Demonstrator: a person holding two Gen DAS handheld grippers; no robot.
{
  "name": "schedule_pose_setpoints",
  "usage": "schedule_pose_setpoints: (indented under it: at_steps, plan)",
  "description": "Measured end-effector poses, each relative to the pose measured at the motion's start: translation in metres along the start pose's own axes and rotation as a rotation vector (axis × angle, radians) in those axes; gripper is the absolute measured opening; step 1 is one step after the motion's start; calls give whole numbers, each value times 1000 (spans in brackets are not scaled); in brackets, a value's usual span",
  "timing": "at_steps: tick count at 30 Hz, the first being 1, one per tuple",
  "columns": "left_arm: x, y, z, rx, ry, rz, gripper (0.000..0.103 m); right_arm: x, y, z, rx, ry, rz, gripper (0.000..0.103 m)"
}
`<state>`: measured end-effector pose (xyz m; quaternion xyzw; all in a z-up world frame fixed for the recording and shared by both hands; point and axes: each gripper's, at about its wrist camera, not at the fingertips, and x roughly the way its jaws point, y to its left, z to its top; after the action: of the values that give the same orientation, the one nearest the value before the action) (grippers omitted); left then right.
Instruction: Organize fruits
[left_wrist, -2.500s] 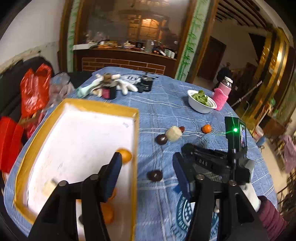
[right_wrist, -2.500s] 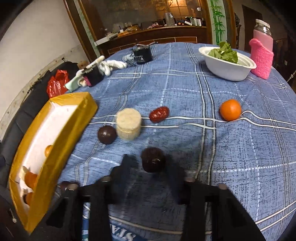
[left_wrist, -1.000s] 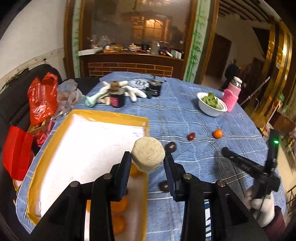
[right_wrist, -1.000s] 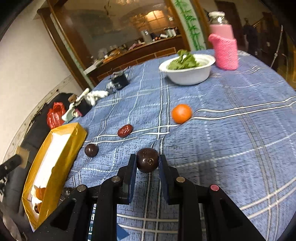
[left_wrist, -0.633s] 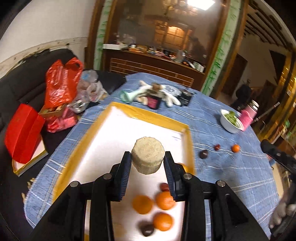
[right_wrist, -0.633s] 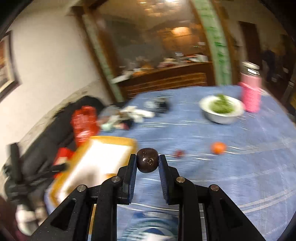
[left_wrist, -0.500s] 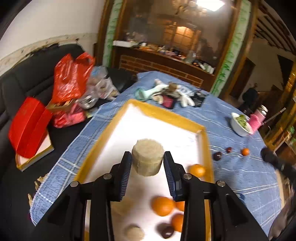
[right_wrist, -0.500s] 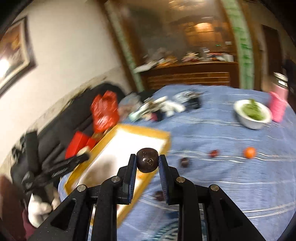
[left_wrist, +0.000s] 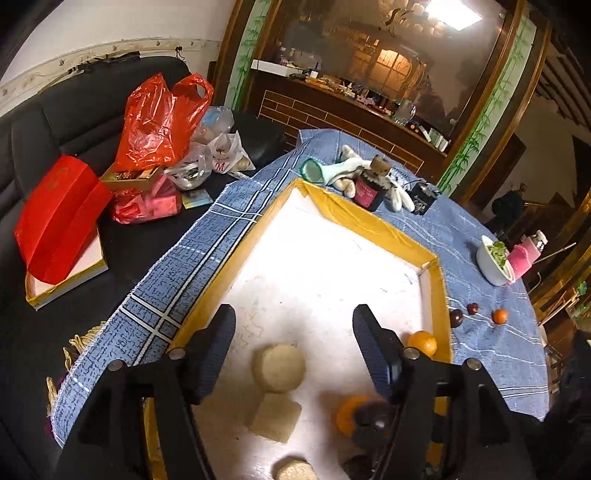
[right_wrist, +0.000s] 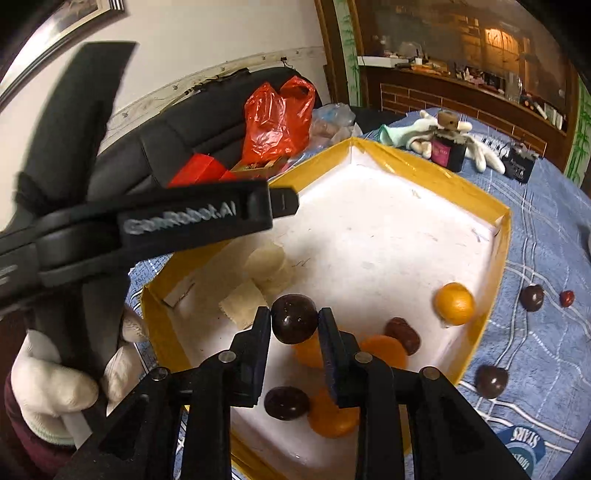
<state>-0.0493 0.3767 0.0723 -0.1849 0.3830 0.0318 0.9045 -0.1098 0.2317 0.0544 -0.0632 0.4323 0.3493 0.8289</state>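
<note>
- the left gripper (left_wrist: 293, 345) hangs over the white floor of the yellow-rimmed tray (left_wrist: 364, 218); its fingers have just been opening and now stand wide apart, pressing on nothing.
- the pale round slice (left_wrist: 279, 367) lies on the tray floor between and below those fingers, free of both pads, beside a pale square piece (left_wrist: 275, 419).
- the right gripper (right_wrist: 294, 325) is over the near part of the same tray (right_wrist: 424, 168); its fingers have just been easing apart, yet the dark round fruit (right_wrist: 294, 322) sits between them with both pads at its sides.
- in the tray below lie oranges (right_wrist: 453, 303), a red date (right_wrist: 402, 334) and another dark fruit (right_wrist: 286, 403).
- out on the blue checked surface (right_wrist: 543, 236), past the tray's rim, sit two dark fruits (right_wrist: 532, 297) and a small red one (right_wrist: 567, 298).
- a white-gloved hand (right_wrist: 55, 384) holds the left gripper's handle.
</note>
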Motion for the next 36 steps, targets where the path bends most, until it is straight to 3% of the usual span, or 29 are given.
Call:
schedule_pose_setpoints:
  at_steps: [2, 5, 9, 13, 15, 20, 23, 27, 29, 34, 36]
  plan:
    - [-6, -4, -1, 2, -6, -10, 65, -6, -6, -2, 29, -26, -2, 41]
    - [-15, -16, -4, 15, -10, -17, 66, -25, -23, -5, 95, -65, 2, 42]
    - [-31, -43, -7, 38, -20, -49, 81, -62, -53, -19, 178, -119, -23, 44]
    - [-56, -84, -17, 97, -38, -158, 82, -106, -91, -46, 296, -193, -44, 51]
    - [-66, -102, -22, 120, -33, -210, 82, -132, -122, -70, 434, -254, -9, 60]
    - [-104, -157, -35, 211, -50, -322, 82, -191, -192, -136, 756, -325, 169, 61]
    - [-136, -187, -38, 273, -99, -358, 82, -230, -216, -161, 800, -336, 186, 61]
    - [-180, -213, -27, 336, -181, -394, 82, -308, -232, -177, 777, -387, 96, 61]
    - [-205, -223, -18, 362, -234, -405, 82, -363, -236, -179, 745, -455, 32, 61]
    - [-256, -238, -1, 434, -340, -380, 82, -475, -226, -167, 663, -596, -141, 61]
    - [-270, -239, 7, 437, -360, -387, 82, -516, -219, -158, 658, -638, -146, 61]
